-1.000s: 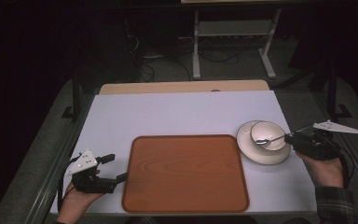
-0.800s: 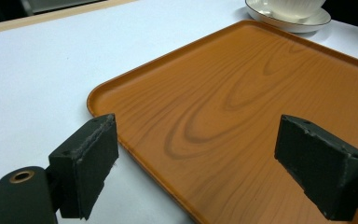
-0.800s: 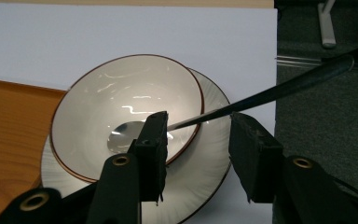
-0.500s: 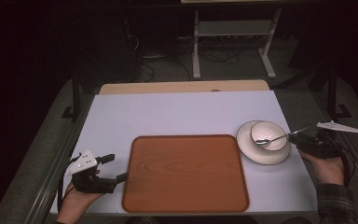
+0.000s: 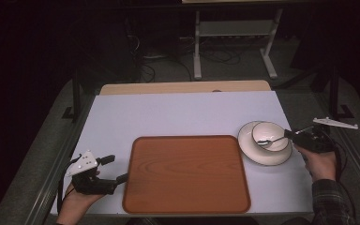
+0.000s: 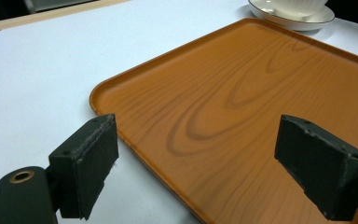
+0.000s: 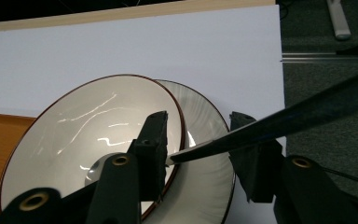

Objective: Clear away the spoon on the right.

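High view: tray [image 5: 186, 173] sat empty mid-table and is the landmark here. Right of its far corner, a bowl [image 5: 271, 136] stood on a saucer [image 5: 264, 149]. Spoon [image 5: 270, 140] had its bowl end inside the bowl, handle running out toward the right gripper [image 5: 291, 134]. Left gripper [image 5: 117, 169] sat just off the tray's left edge, jaws apart, holding nothing.

Left gripper view: both pads [image 6: 89, 160] stood wide at the tray's [image 6: 242, 116] near-left rim, not touching it. Saucer [image 6: 292, 17] was visible past the tray's far side.

Right gripper view: jaws partly closed with the spoon handle [image 7: 200, 149] running between them over the bowl [image 7: 88, 140]. It looked gripped, but pad contact was hard to confirm from this angle. Saucer [image 7: 205, 126] showed under the bowl on the side away from the tray.

Progress, judging from this: spoon was in the bowl or nearly set. Still left: release the spoon; likely move the set onto the tray. Bowl held only the spoon tip.
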Demonstrator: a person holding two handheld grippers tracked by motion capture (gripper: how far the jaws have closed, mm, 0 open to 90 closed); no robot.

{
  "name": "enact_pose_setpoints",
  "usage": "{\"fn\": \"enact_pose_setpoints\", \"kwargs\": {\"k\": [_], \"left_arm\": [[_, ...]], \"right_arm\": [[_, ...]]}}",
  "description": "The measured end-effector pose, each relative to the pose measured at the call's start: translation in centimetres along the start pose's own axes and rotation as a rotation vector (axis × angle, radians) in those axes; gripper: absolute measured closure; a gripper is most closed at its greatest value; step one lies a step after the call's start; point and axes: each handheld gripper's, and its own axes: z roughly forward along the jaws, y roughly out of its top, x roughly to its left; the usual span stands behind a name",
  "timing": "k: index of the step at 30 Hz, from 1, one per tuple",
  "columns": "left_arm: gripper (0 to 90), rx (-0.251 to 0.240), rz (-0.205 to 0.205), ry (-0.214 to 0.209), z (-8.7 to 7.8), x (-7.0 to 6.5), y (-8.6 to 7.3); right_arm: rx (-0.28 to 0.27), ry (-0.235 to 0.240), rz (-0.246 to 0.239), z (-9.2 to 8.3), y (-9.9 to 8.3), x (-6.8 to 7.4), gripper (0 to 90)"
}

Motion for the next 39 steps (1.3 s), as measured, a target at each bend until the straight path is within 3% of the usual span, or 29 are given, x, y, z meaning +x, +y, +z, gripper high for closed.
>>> {"fn": "enact_pose_setpoints", "kwargs": {"k": [12, 21, 39], "left_arm": [[13.1, -0.002, 0.003, 0.001, -0.1, 0.0, 0.0], [13.1, -0.001, 0.005, 0.003, -0.1, -0.1, 0.0], [13.1, -0.002, 0.004, 0.003, -0.1, 0.0, 0.0]], "right_arm": [[0.01, -0.005, 0.007, -0.1, -0.1, 0.0, 58.8], [-0.028, -0.002, 0.015, -0.9, 0.5, 0.4, 72.3], [-0.101, 0.053, -0.046, -1.4, 2.7, 2.3, 86.8]]}}
